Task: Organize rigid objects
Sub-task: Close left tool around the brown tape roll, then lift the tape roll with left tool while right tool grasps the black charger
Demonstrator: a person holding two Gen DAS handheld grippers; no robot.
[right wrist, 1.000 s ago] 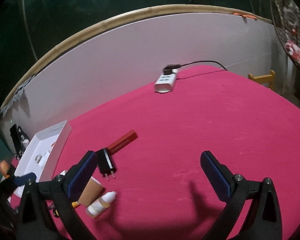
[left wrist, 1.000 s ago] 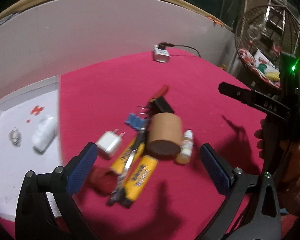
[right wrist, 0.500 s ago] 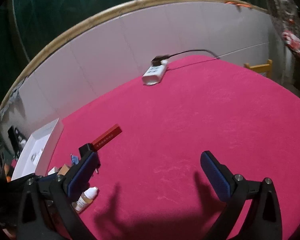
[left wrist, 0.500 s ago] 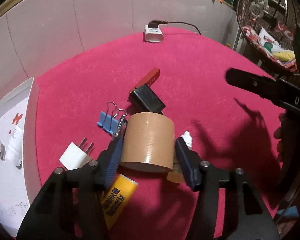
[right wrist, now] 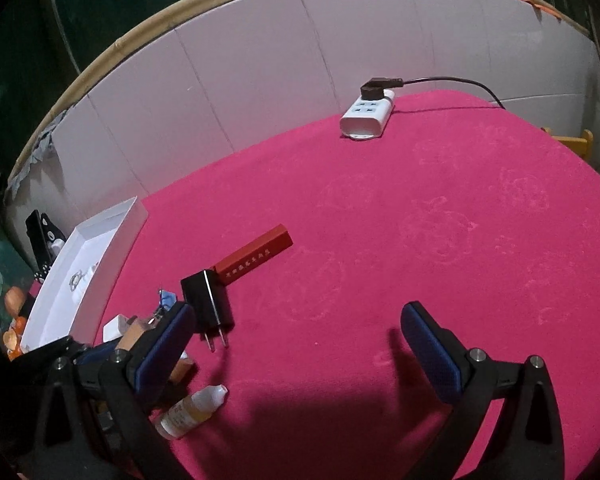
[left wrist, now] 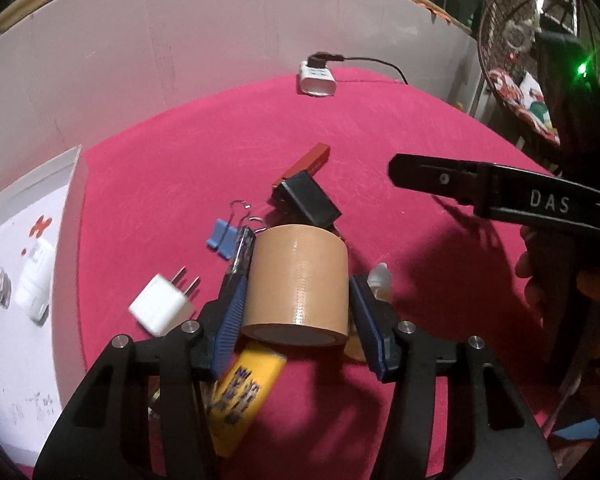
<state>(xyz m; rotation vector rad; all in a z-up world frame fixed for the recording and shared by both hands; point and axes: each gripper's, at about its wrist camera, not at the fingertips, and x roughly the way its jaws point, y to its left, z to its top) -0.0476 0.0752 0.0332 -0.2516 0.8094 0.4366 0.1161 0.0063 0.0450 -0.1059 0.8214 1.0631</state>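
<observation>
- Lower centre of the left wrist view: left gripper (left wrist: 296, 312) clamps the brown tape roll (left wrist: 298, 280) amid clutter, presumably bound for the white tray (left wrist: 74, 172) at left.
- Right gripper (right wrist: 300, 348) hangs spread wide, empty.

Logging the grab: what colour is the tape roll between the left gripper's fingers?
Tan brown tape roll, clearest in the left wrist view.

Dim room, light falling on the red table (right wrist: 420, 220) from behind the cameras; dark shadows spread at the near edge. Fisheye bending curves the white wall (right wrist: 260, 60), corners vignette black. A green lamp (left wrist: 581, 68) glares; the white plug (left wrist: 162, 308) blurs
</observation>
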